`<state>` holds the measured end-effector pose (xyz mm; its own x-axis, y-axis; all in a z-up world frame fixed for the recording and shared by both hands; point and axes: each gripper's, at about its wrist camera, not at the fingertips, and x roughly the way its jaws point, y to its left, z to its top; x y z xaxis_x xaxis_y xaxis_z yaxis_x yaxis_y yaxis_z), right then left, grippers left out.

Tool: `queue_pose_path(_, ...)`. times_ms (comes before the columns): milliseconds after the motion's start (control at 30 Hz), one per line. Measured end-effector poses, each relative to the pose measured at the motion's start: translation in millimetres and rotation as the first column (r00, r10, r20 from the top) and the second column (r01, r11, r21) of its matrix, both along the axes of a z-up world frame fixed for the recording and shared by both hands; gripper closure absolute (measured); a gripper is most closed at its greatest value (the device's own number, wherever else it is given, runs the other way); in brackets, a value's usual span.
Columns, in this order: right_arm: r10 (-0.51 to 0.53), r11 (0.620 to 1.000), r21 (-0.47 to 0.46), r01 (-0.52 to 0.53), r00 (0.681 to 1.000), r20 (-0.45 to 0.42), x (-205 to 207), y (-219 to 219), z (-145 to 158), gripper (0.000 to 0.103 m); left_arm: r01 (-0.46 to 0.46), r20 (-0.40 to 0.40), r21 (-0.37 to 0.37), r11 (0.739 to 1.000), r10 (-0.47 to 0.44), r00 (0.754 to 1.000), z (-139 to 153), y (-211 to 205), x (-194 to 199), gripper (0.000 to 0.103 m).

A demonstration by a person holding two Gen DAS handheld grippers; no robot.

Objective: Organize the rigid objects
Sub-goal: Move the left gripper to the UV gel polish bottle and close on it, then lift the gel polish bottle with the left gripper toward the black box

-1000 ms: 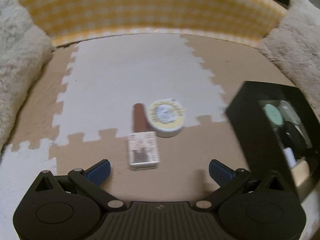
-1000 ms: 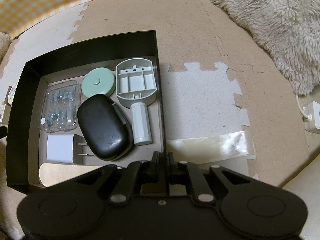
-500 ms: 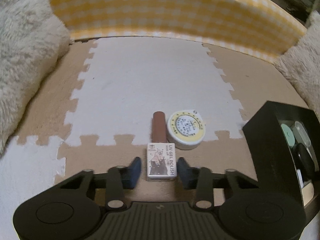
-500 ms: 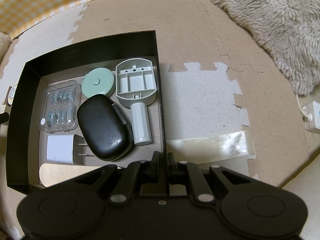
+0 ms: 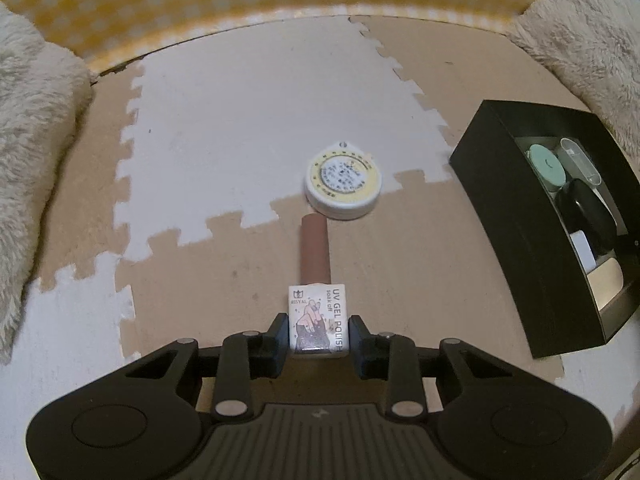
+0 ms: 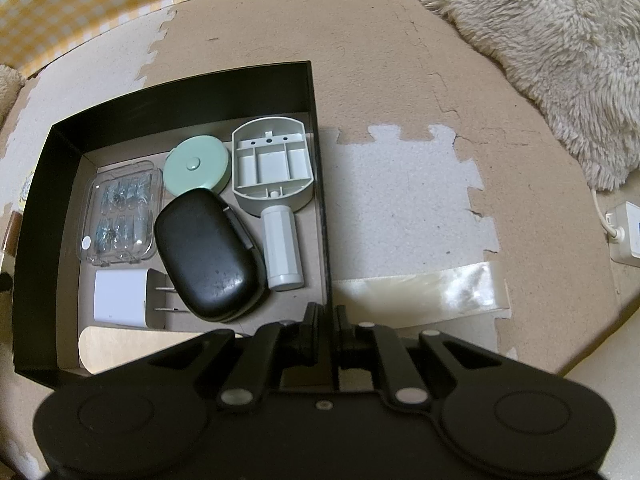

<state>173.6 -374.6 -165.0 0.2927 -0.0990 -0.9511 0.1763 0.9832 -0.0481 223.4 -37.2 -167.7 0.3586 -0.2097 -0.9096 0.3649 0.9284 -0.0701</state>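
— Where do we stand with the left gripper [image 5: 319,330]?

— Its jaws have just closed in, and we now have the gel polish bottle [image 5: 318,304] pinched by its white labelled body. The brown cap points to twelve o'clock, toward the round yellow-and-white tin [image 5: 343,184], which sits on the foam mat [image 5: 248,120] at about one o'clock from the cap, just beside its tip.

— And our right gripper [image 6: 325,330]?

— Clamped tight on the right-hand wall of the black box [image 6: 316,168], near its front corner. Inside we see a black case [image 6: 206,254] at the middle, a mint round tin [image 6: 198,168] at eleven o'clock from it, a clear blister pack [image 6: 122,210] at nine, a white charger [image 6: 122,298] at seven, and a grey tray [image 6: 274,170] with a white cylinder [image 6: 282,248] over at two to three o'clock.
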Motion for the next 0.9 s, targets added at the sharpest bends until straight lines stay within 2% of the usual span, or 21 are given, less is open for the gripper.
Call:
queue_pose_path(67,0.000,1.000,0.000,0.000,1.000,0.000,0.0,0.3,0.0,0.093,-0.033,0.011,-0.004,0.999,0.033,0.999,-0.7,-0.4,-1.1,0.067)
queue_pose_path(133,0.000,1.000,0.000,0.000,1.000,0.000,0.0,0.3,0.0,0.093,-0.070,0.017,-0.021,0.997,0.070,0.997,-1.9,0.2,0.0,0.059)
queue_pose_path(300,0.000,1.000,0.000,0.000,1.000,0.000,0.0,0.1,0.0,0.093,-0.094,0.027,-0.032,0.995,0.095,0.995,-4.6,-2.2,4.8,0.062)
queue_pose_path(333,0.000,1.000,0.000,0.000,1.000,0.000,0.0,0.3,0.0,0.093,-0.090,0.031,-0.027,0.996,0.091,0.995,-4.5,-2.5,4.8,0.070)
queue_pose_path(367,0.000,1.000,0.000,0.000,1.000,0.000,0.0,-0.1,0.0,0.093,-0.087,0.033,-0.016,0.996,0.087,0.996,-4.2,-2.7,4.8,0.071)
queue_pose_path(767,0.000,1.000,-0.001,0.000,1.000,0.000,0.0,0.0,-0.1,0.093,-0.081,0.006,-0.059,0.995,0.081,0.997,-2.4,-0.8,1.3,0.070)
queue_pose_path(900,0.001,1.000,-0.002,-0.001,1.000,-0.001,0.0,0.1,-0.1,0.093,-0.098,0.029,-0.079,0.992,0.101,0.994,-1.2,-2.0,6.8,0.070)
